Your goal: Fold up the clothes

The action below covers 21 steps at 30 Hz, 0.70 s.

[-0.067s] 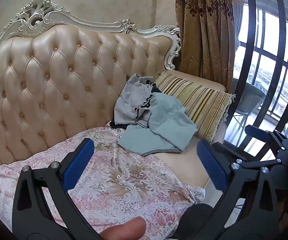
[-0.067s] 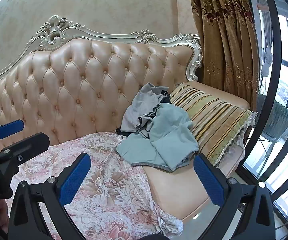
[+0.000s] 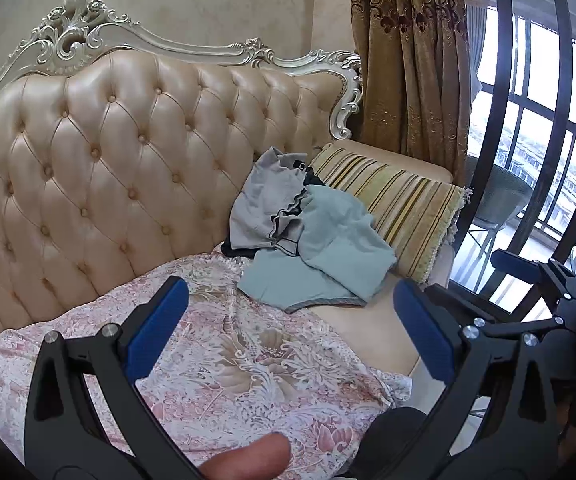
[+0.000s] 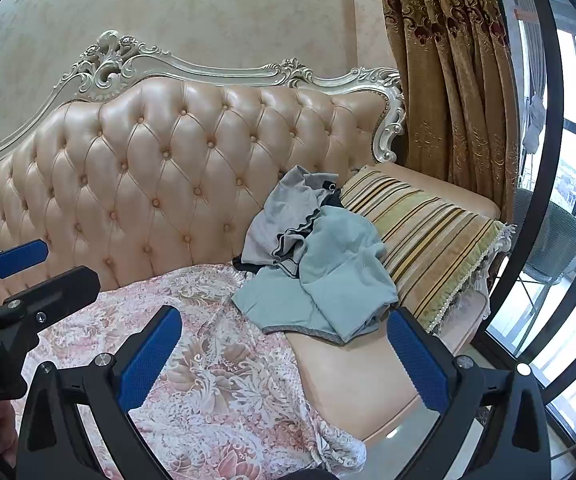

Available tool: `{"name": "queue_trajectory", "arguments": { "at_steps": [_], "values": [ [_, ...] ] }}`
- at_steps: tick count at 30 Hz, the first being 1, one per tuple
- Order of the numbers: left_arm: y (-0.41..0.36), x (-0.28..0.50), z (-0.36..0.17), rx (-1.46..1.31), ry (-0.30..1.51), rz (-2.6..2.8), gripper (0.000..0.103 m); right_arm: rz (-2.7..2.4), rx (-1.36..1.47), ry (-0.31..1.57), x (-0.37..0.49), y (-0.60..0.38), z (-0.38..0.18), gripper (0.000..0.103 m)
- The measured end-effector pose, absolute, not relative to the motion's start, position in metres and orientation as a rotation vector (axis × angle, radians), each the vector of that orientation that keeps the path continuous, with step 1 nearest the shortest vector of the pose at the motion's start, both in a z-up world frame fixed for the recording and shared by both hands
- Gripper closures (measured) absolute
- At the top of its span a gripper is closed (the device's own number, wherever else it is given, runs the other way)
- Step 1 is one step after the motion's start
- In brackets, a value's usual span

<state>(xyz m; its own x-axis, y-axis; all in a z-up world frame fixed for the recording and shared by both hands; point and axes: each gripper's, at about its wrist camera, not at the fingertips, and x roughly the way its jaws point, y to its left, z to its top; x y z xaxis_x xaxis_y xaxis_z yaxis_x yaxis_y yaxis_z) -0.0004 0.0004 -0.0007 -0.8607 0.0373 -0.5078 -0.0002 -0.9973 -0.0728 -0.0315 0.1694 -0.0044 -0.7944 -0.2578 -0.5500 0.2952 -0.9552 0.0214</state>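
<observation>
We find the clothes (image 3: 308, 236) heaped in a loose pile on the seat of the sofa (image 3: 127, 160), at the far end of it, resting against the tufted backrest on one side and against a striped cushion (image 3: 400, 216) on the other. A pale blue-green garment (image 4: 328, 280) lies on top and spreads forward, its grey-edged hem touching the bare leather of the seat. A grey garment (image 4: 283, 216) is bunched behind it, leaning on the backrest, and something dark shows between and under the two. The near edge of the pile overlaps a pink floral cover (image 3: 227, 360) that drapes the rest of the seat and hangs over its front.

We hold both tools short of the pile, touching none of it. The left gripper (image 3: 288, 328) has its blue pads (image 3: 155, 328) spread wide with nothing between them, over the floral cover. The right gripper (image 4: 283, 356) stands just as wide apart and empty, with the hem of the blue-green garment showing beyond its gap. In the right wrist view the left gripper shows at the left edge.

A brown patterned curtain (image 4: 448, 80) hangs behind the cushion, beside a tall dark-framed window (image 4: 568, 200).
</observation>
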Motion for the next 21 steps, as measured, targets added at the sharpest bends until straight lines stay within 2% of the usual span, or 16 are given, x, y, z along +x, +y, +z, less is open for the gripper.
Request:
{"name": "queue_trajectory", "arguments": {
  "at_steps": [21],
  "values": [
    [0.0024,-0.0042,-0.0047,-0.842,-0.104,3.008,0.000,-2.723,0.810,0.090,-0.0313,0.1669,-0.0075,0.000]
  ]
}}
